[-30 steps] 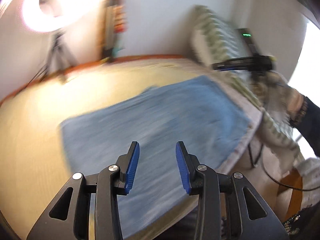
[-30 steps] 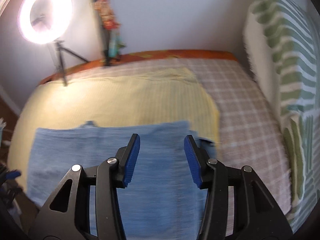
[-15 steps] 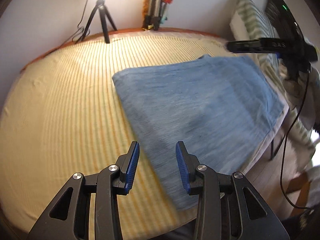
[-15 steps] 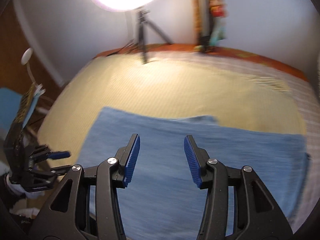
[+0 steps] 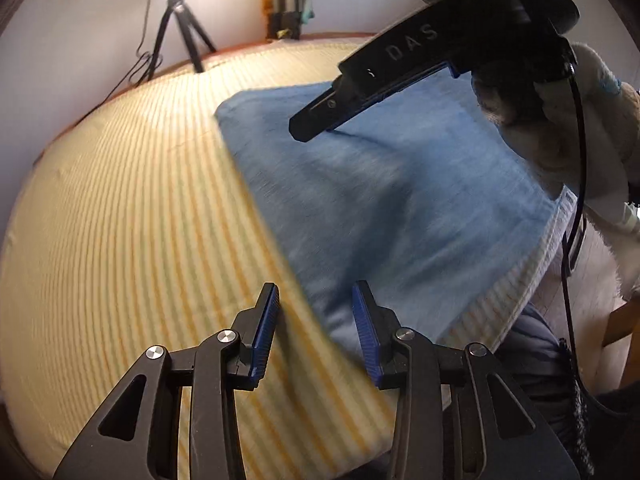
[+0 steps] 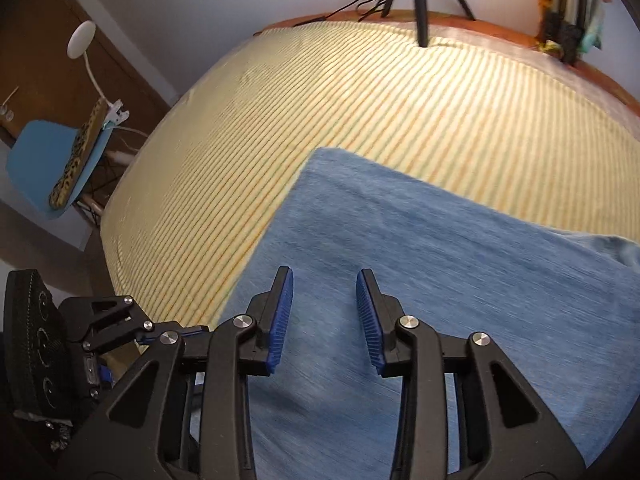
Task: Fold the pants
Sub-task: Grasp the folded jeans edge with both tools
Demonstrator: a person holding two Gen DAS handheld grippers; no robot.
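Observation:
The blue pants (image 5: 384, 200) lie flat as a folded rectangle on the yellow striped bedsheet (image 5: 128, 240). My left gripper (image 5: 316, 320) is open and empty, low over the near left corner of the pants. My right gripper (image 6: 324, 304) is open and empty, above the left part of the pants (image 6: 440, 280). The right gripper (image 5: 380, 68) also shows in the left wrist view, reaching over the far part of the pants. The left gripper (image 6: 120, 332) shows at the lower left of the right wrist view, beside the bed edge.
A ring light on a tripod (image 5: 180, 20) stands at the far edge of the bed. A blue chair (image 6: 52, 160) with a leopard-print item stands left of the bed. The bed's near edge (image 5: 520, 292) runs under the pants at the right.
Both grippers have swung left and lower toward the left end of the pants. The right gripper has come into the left wrist view over the cloth. Both stay open.

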